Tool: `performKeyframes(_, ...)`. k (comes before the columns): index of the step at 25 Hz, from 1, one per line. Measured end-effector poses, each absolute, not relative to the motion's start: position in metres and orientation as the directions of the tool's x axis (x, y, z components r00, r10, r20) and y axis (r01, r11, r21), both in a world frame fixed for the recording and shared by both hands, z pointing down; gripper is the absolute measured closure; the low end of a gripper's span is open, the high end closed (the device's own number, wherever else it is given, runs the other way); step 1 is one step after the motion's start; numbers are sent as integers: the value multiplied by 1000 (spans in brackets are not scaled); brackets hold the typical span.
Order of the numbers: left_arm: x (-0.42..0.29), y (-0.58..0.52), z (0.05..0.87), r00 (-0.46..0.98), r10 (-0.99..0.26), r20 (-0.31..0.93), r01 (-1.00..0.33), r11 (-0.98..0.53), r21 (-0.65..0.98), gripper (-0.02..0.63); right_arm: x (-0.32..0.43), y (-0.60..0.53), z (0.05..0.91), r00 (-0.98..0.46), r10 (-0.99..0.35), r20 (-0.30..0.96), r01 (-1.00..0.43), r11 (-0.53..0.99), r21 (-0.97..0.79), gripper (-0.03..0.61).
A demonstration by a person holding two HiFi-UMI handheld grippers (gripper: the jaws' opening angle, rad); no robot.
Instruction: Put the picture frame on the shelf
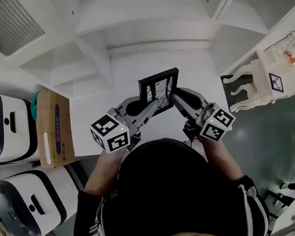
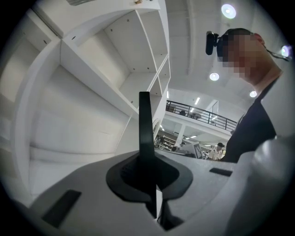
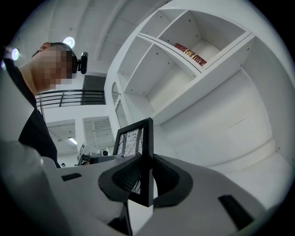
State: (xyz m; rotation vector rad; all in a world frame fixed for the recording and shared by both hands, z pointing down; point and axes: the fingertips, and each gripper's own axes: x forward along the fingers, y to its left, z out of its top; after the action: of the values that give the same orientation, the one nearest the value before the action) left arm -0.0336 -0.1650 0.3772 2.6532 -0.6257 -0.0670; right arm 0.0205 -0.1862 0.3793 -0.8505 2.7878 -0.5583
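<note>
A black picture frame [image 1: 159,93] with a line drawing is held up in front of the white shelf unit [image 1: 144,32], gripped from both sides. My left gripper [image 1: 149,109] is shut on its left edge. In the left gripper view the frame [image 2: 144,129] shows edge-on as a thin black bar, pinched where the left gripper [image 2: 150,175] closes. My right gripper [image 1: 176,97] is shut on its right edge. In the right gripper view the frame [image 3: 138,143] stands upright in the right gripper [image 3: 146,177], its picture side turned left. Open white shelf compartments [image 3: 193,78] lie just beyond.
A cardboard box [image 1: 55,126] and two white rounded machines [image 1: 8,128] stand on the left. At the right is a white ornate chair [image 1: 263,83] on a grey floor. A reddish strip [image 3: 189,54] lies in an upper shelf compartment. Shelf boards [image 2: 92,69] run close by.
</note>
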Motion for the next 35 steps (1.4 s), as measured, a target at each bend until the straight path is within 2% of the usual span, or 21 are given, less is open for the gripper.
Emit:
performKeyframes(9,-37,-163,370,907,-422,-6,-376,-815,441,597,18,-182,367,-854,-513,-85,-457,819,-346,491)
performKeyframes(18,-40,-157,366,911,-412,-11,-369,-829,420,597,18,-178,362,-889,-449,-94,-397,856,-332,437)
performKeyframes(29,-40,-123,345,957,-291,-23,-272,-918,290,597,3,-132,340,-972,-201,-126,-164,953,-256,436)
performKeyframes(35,-37,-114,341,973,-224,-47,-202,-936,288,597,2,-122,339,-984,-143,-108,-115,966,-233,436)
